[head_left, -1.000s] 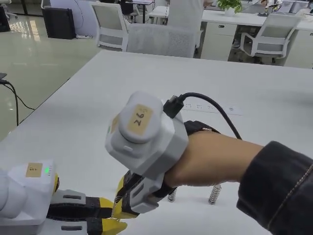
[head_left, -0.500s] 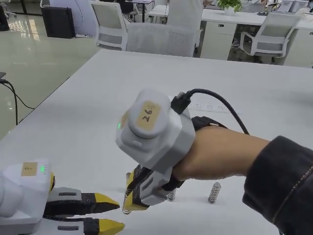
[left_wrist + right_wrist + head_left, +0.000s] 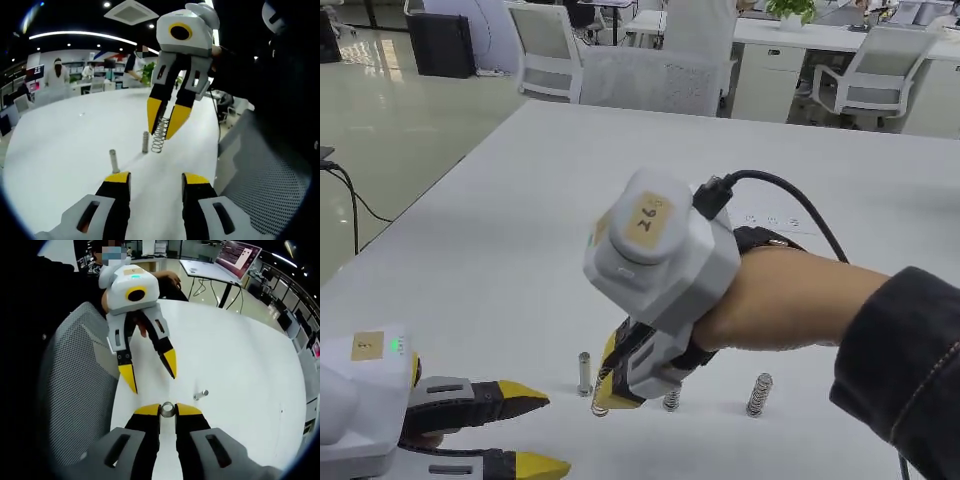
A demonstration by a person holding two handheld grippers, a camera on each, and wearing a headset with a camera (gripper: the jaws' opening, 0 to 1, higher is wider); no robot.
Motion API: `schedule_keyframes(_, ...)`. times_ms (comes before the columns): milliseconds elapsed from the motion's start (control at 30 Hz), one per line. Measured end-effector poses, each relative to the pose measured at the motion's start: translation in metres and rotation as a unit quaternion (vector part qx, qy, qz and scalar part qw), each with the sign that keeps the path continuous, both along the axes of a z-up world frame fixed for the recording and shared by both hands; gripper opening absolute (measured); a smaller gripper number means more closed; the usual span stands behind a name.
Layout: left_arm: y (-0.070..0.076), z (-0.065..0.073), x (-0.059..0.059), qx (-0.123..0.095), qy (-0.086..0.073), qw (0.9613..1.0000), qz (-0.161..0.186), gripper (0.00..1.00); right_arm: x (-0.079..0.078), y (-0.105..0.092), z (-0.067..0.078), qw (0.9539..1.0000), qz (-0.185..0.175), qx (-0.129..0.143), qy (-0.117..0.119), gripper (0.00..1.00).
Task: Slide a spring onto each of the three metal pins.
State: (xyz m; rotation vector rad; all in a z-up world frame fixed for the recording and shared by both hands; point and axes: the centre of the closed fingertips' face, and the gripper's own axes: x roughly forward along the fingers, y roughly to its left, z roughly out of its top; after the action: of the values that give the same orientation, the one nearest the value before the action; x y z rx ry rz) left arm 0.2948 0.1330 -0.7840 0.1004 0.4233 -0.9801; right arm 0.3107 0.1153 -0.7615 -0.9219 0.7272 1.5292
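Observation:
My right gripper [image 3: 604, 398] points down at the white table [image 3: 520, 230], shut on a small coil spring [image 3: 599, 404]. In the right gripper view, the spring [image 3: 168, 408] shows end-on between the yellow tips of the right gripper [image 3: 168, 411]. A bare metal pin [image 3: 584, 373] stands just left of it; that pin [image 3: 113, 161] is also nearest in the left gripper view. Behind the right gripper stands a sprung pin [image 3: 671, 400], and a further spring [image 3: 758, 393] rises upright to its right. My left gripper [image 3: 550, 432] rests open at the lower left, its jaws empty [image 3: 156, 178].
A white power strip [image 3: 760, 220] lies mid-table, with a black cable [image 3: 790, 195] running to the right gripper. Office chairs [image 3: 550, 50] and desks stand beyond the table's far edge. A person's sleeve [image 3: 900, 380] covers the lower right.
The right gripper has moved right, away from the left gripper's tips, carrying the spring. The left gripper has drawn back to the lower left. The bare pin has come into sight.

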Motion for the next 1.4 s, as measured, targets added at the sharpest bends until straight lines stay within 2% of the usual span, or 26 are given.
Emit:
schedule_keyframes(367, 0.002, -0.002, 0.002, 0.001, 0.0, 0.9999, 0.013, 0.43, 0.021, -0.001, 0.004, 0.9996, -0.025, 0.008, -0.012, 0.08)
schedule_keyframes(500, 0.003, -0.002, 0.002, 0.002, -0.001, 0.9999, 0.016, 0.45, 0.03, 0.0, 0.004, 0.9993, -0.029, 0.003, -0.023, 0.08)
schedule_keyframes(667, 0.003, -0.003, 0.001, 0.002, 0.0, 0.9998, 0.018, 0.46, 0.04, 0.006, 0.007, 0.9989, -0.029, -0.002, -0.036, 0.08)
schedule_keyframes(800, 0.002, -0.003, 0.0, 0.001, 0.001, 0.9998, 0.019, 0.46, 0.045, 0.015, 0.011, 0.999, -0.029, 0.006, -0.034, 0.08)
schedule_keyframes(1100, 0.003, -0.004, -0.001, 0.0, 0.002, 0.9998, 0.021, 0.47, 0.056, 0.026, 0.003, 0.9989, -0.026, -0.003, -0.04, 0.08)
schedule_keyframes(1400, 0.003, -0.005, -0.001, 0.0, 0.004, 0.9998, 0.021, 0.47, 0.063, 0.034, -0.01, 0.9991, -0.029, -0.01, -0.029, 0.08)
